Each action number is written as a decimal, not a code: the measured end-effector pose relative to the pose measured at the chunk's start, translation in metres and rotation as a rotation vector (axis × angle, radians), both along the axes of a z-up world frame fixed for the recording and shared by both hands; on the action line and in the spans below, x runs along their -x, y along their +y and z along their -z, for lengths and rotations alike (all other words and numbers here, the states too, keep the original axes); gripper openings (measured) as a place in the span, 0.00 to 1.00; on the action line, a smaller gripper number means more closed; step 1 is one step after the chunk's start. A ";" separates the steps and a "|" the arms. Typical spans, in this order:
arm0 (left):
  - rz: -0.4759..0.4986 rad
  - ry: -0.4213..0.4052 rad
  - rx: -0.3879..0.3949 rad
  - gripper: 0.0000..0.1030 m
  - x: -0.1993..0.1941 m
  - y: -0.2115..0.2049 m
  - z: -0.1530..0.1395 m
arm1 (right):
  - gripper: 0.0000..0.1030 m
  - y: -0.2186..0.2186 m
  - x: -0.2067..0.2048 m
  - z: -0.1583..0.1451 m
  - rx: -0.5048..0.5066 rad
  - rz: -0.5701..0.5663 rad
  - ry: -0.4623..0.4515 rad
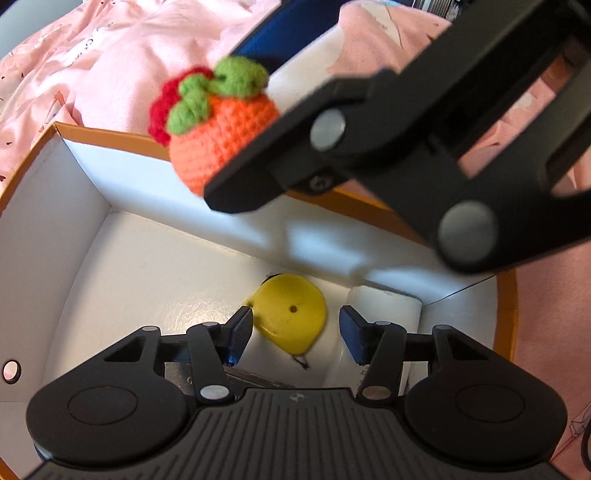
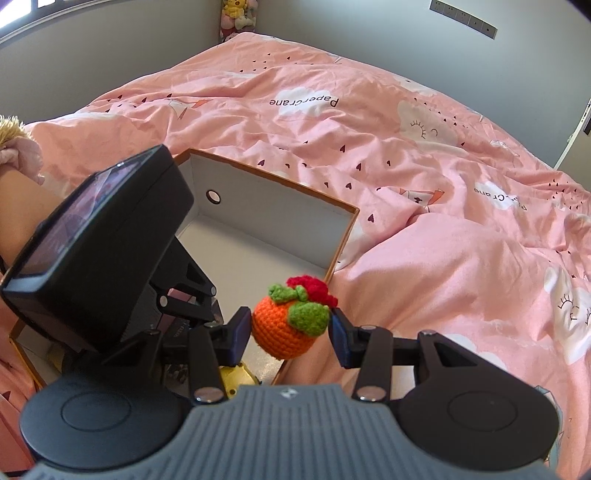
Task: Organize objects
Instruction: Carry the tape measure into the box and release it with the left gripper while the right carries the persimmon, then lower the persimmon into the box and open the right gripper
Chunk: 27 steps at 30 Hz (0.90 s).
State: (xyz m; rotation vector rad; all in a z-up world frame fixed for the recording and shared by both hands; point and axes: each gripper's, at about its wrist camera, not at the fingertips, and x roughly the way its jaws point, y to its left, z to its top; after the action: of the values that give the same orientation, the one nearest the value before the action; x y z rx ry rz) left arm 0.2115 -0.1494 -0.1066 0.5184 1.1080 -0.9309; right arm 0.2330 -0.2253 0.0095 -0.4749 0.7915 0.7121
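My right gripper is shut on an orange crocheted fruit with green leaves and a red tuft, holding it above the near edge of an open box with white walls and an orange rim. The fruit also shows in the left wrist view, held over the box's far wall. My left gripper is open and empty, low inside the box, above a yellow object on the box floor. A white block lies beside the yellow object.
The box sits on a bed with a rumpled pink duvet. A plush toy sits at the far bed corner. A person's arm reaches in at left. The left gripper body blocks part of the box.
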 end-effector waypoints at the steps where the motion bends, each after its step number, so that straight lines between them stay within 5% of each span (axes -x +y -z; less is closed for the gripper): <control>1: -0.006 -0.004 0.013 0.61 0.001 0.004 -0.003 | 0.46 0.001 0.001 0.000 0.003 -0.005 0.001; 11: -0.161 -0.137 0.110 0.61 0.028 0.083 -0.057 | 0.46 0.018 0.016 0.001 0.060 -0.136 -0.024; 17: -0.321 -0.194 0.119 0.61 0.029 0.112 -0.068 | 0.46 0.052 0.020 0.029 0.297 -0.341 -0.048; 22: -0.341 -0.189 0.131 0.61 -0.007 0.100 -0.072 | 0.46 0.077 0.021 0.056 0.513 -0.562 -0.050; 27: -0.356 -0.189 0.149 0.61 0.003 0.108 -0.077 | 0.46 0.095 0.012 0.085 0.688 -0.674 -0.037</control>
State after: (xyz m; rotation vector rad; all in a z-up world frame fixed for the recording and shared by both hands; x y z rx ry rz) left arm 0.2089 -0.0418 -0.0293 0.2679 0.9144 -0.6321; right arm 0.2209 -0.1307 -0.0755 -1.4168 0.8358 1.0374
